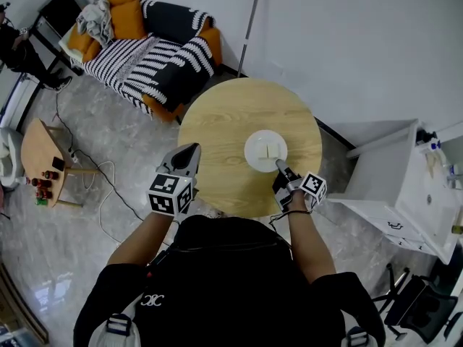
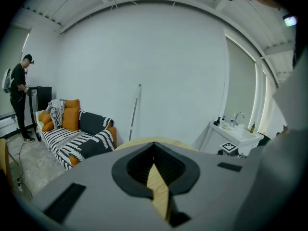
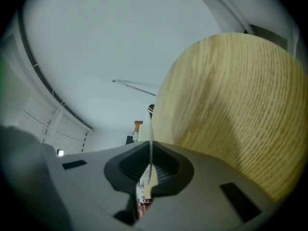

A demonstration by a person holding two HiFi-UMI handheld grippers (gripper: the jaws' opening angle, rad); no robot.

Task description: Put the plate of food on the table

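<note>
A white plate carrying pale pieces of food is over the middle right of the round wooden table; I cannot tell whether it touches the top. My right gripper is shut on the plate's near rim. In the right gripper view the plate rim shows edge-on as a thin white line between the jaws of the right gripper, with the table top beside it. My left gripper hovers at the table's near left edge, shut and empty. In its own view the left gripper points across the table.
A striped sofa with orange cushions stands beyond the table. A white sink cabinet is at the right. A small wooden side table and a floor cable lie at the left. A person stands far left.
</note>
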